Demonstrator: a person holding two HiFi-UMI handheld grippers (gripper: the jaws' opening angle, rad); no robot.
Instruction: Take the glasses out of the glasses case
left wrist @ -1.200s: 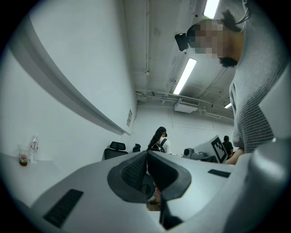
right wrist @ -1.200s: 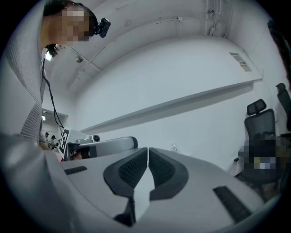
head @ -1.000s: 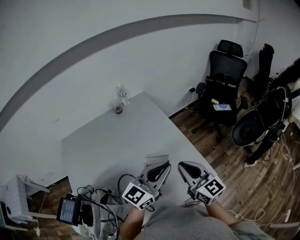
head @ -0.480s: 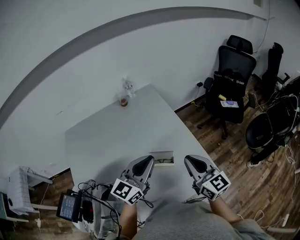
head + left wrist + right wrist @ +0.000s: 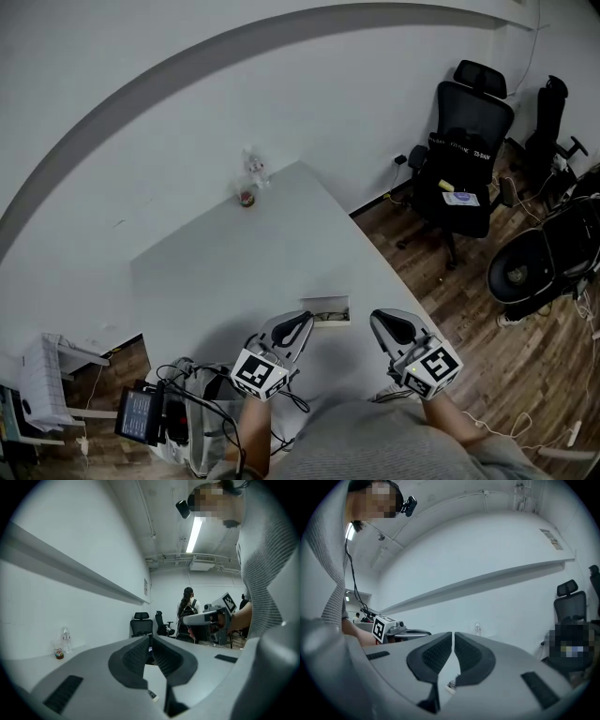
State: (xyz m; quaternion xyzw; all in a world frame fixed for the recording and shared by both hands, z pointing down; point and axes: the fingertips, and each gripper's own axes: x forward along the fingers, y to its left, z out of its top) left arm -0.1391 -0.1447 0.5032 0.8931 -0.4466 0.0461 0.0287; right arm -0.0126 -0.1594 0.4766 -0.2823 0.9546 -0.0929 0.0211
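A small pale glasses case (image 5: 326,310) lies flat near the front edge of the white table (image 5: 253,262); I cannot make out any glasses in it. My left gripper (image 5: 302,324) hovers just left of the case, shut, with nothing between its jaws. My right gripper (image 5: 382,322) hangs to the case's right, over the table's edge, also shut and empty. In the left gripper view the left gripper (image 5: 151,641) has its jaws pressed together, and the right gripper (image 5: 208,618) shows beyond. In the right gripper view the right gripper (image 5: 453,639) is likewise closed, with the left gripper (image 5: 391,627) off to the side.
A clear bottle (image 5: 251,166) and a small cup (image 5: 246,198) stand at the table's far corner. Black office chairs (image 5: 466,141) stand on the wood floor at right. Cables and a small screen (image 5: 139,413) sit at lower left, beside the table.
My left gripper moved left, away from the case, which now lies uncovered between the two grippers. The right gripper has barely shifted.
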